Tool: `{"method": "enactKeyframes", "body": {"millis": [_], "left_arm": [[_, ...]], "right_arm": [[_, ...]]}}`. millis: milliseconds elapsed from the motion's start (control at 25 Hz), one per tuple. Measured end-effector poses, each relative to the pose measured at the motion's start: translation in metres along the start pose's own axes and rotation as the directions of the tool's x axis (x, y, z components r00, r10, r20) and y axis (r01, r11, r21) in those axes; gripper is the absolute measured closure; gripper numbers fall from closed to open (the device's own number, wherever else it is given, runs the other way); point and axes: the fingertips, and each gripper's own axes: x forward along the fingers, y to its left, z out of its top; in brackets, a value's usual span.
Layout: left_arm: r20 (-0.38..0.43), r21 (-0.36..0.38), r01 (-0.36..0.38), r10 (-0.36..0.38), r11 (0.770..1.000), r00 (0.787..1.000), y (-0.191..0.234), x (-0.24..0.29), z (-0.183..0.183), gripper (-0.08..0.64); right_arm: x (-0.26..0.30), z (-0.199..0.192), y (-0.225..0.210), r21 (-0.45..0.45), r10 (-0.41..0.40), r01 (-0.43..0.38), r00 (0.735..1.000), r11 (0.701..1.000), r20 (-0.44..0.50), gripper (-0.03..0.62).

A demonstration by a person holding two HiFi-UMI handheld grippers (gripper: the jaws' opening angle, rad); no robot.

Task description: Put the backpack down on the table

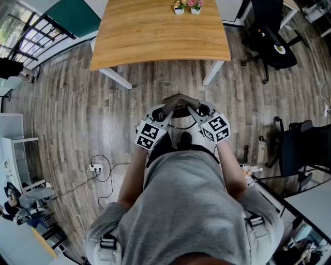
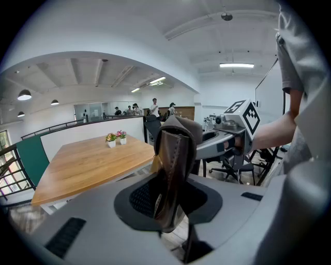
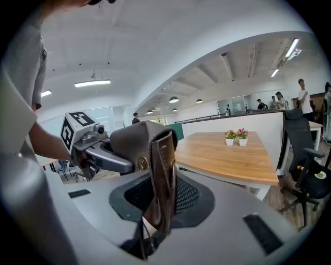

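Backpack [image 1: 186, 207] hung close against the person's front, off the floor, its brown leather handle [image 1: 180, 101] pinched from both sides: left tool [image 1: 166, 110] and right tool [image 1: 195, 109] were each clamped partway closed on it. Beyond lay a strip of open plank floor [image 1: 155, 88], then the near edge of the wooden worktop [image 1: 155, 36], well apart from the backpack, with two flower pots [image 1: 187, 6] at its far side. Office chairs [image 1: 271, 39] stood to the right.

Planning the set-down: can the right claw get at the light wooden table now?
Probably not yet: the right claw is shut on the brown leather handle of the grey backpack, and the light wooden table stands apart ahead.
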Motion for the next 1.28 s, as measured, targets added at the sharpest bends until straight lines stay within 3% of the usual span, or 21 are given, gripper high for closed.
{"method": "enactKeyframes", "body": {"millis": [1280], "left_arm": [[0.003, 0.003, 0.014, -0.014, 1.000, 1.000, 0.011, 0.007, 0.005, 0.460]], "right_arm": [[0.008, 0.006, -0.010, 0.005, -0.012, 0.012, 1.000, 1.000, -0.018, 0.506]]}}
